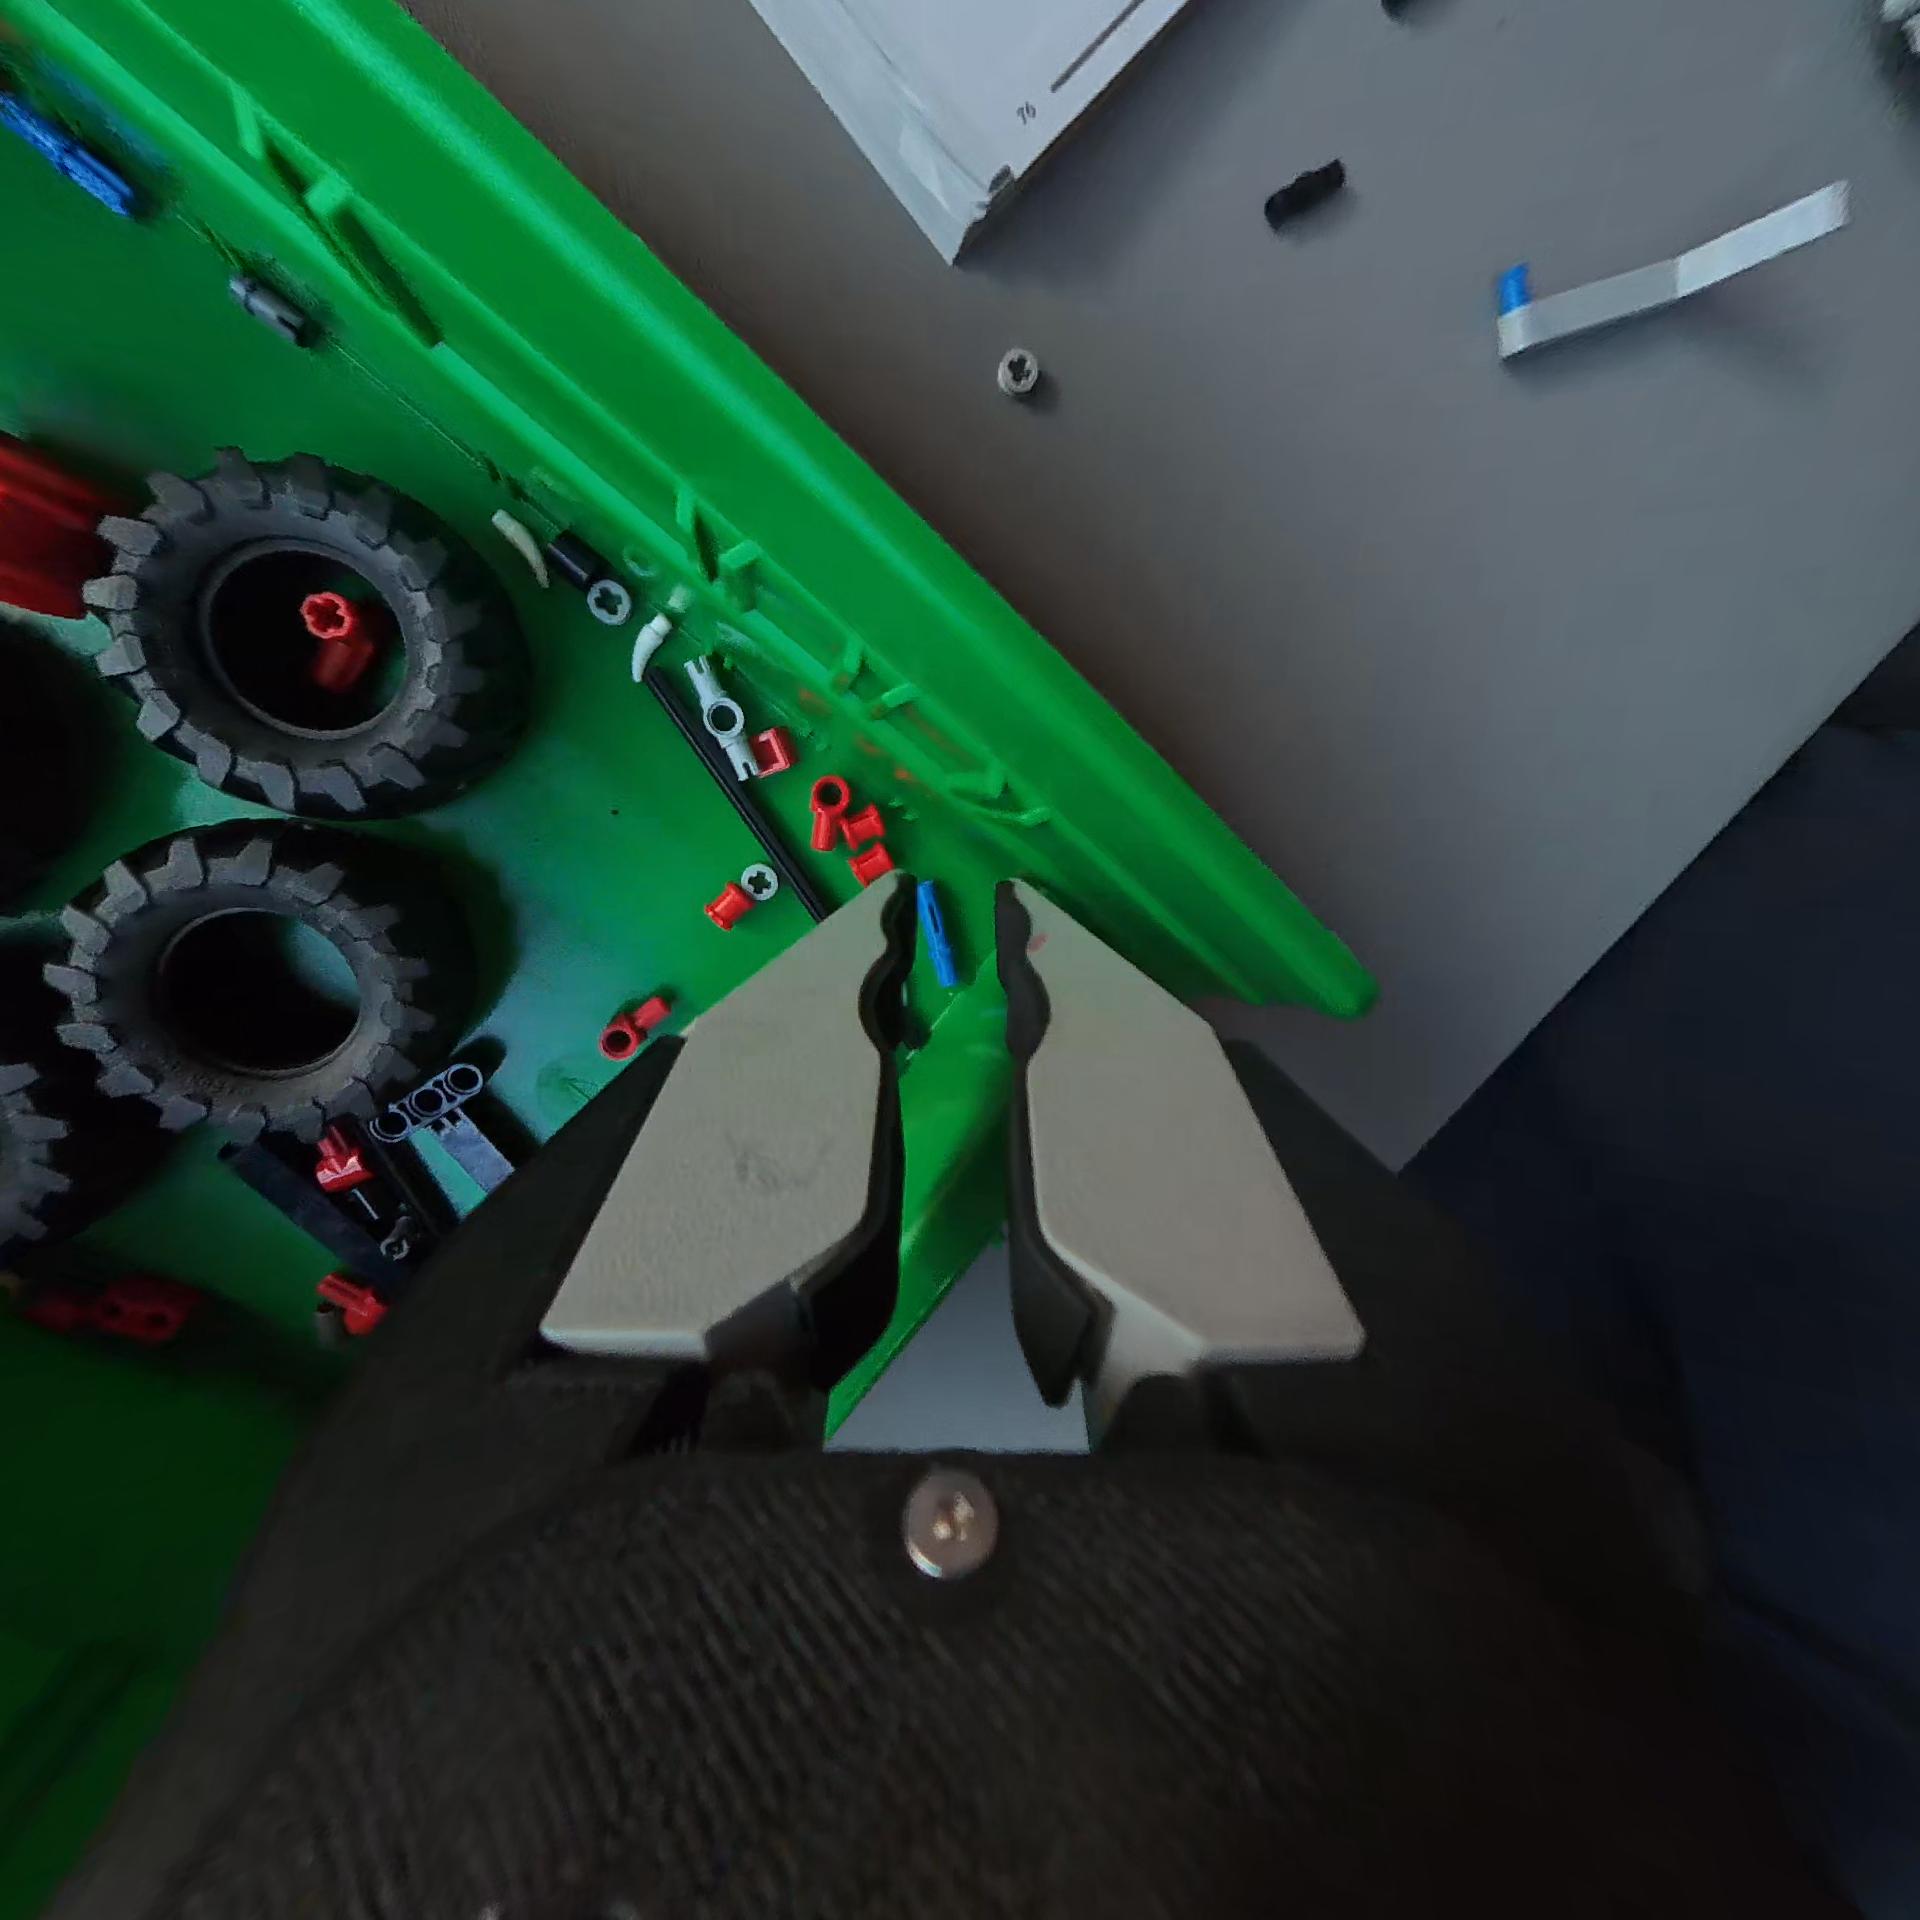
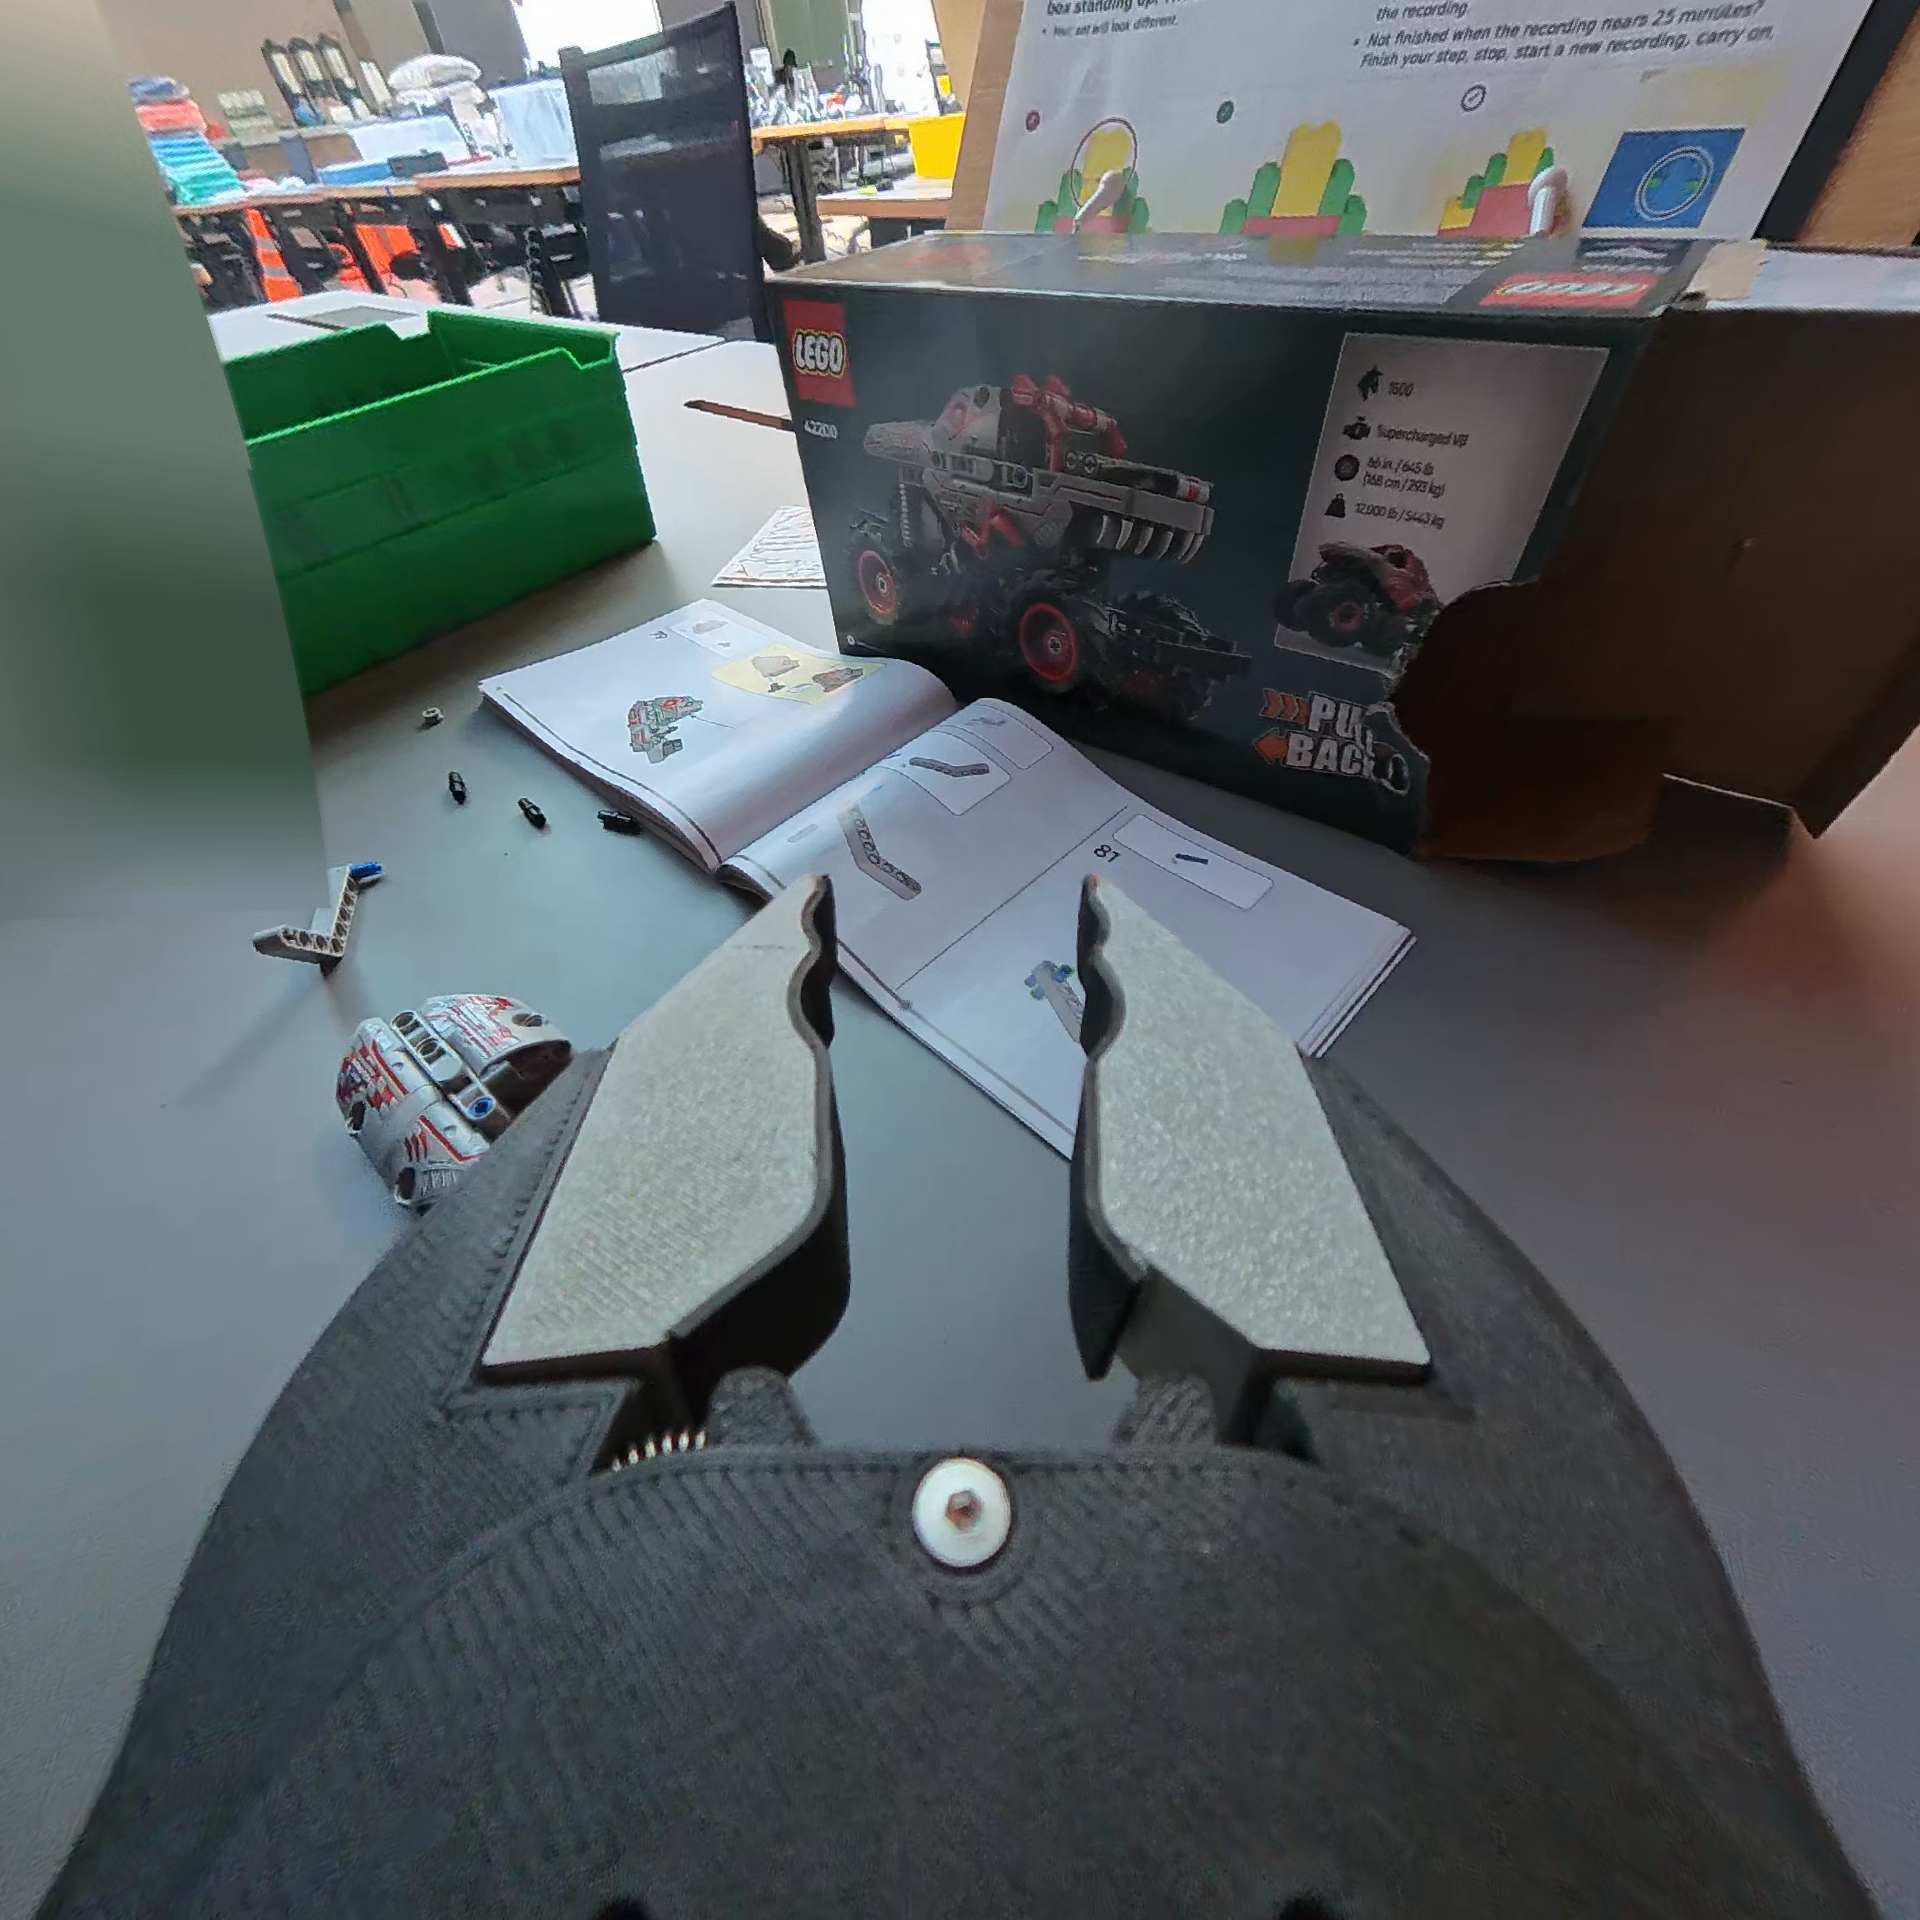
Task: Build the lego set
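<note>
Here, the left gripper (image 1: 948,902) hung open, empty, over one small blue plastic pin (image 1: 936,933) by the green plastic bin's (image 1: 582,343) edge, near two black rubber tyres (image 1: 301,634). The right gripper (image 2: 954,902) was open and empty above the open paper booklet (image 2: 997,831).

Blue pin (image 1: 937,935) flat in green bin (image 1: 582,343), near red connectors (image 1: 847,826).
</note>
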A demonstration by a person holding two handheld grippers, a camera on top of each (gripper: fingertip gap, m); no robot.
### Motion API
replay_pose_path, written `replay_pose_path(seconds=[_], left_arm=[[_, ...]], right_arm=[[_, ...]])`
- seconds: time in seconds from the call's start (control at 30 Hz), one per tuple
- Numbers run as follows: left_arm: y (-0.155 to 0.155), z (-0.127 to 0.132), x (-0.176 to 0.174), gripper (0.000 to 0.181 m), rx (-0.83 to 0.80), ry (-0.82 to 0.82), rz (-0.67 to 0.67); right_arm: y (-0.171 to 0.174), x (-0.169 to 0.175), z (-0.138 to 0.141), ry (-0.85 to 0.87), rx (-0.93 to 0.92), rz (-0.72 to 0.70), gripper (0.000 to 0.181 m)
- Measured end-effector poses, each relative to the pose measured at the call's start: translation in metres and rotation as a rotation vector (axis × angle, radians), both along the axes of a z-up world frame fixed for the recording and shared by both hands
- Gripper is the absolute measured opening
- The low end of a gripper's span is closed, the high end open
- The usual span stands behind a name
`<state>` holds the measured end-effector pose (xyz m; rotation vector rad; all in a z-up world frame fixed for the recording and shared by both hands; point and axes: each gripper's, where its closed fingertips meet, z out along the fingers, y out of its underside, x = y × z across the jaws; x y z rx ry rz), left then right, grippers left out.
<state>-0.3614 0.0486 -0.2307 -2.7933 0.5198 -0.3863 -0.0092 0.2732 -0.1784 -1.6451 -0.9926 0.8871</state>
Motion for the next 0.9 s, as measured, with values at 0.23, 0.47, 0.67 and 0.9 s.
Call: replay_pose_path(seconds=[0.23,0.47,0.67,0.9], left_arm=[[-0.008,-0.004,-0.013,0.018,-0.068,0.066,-0.073],[-0.017,-0.018,-0.014,0.011,-0.148,0.102,-0.158],[-0.015,-0.021,-0.006,0.006,-0.181,0.088,-0.207],[-0.007,-0.026,-0.015,0.002,-0.177,0.203,-0.229]], right_arm=[[0.011,-0.004,-0.012,-0.044,-0.01,-0.023,0.042],[0.021,-0.004,-0.019,-0.048,-0.054,-0.048,0.043],[0.025,-0.002,-0.018,-0.052,-0.04,-0.063,0.043],[0.025,-0.001,-0.015,-0.038,-0.034,-0.063,0.042]])
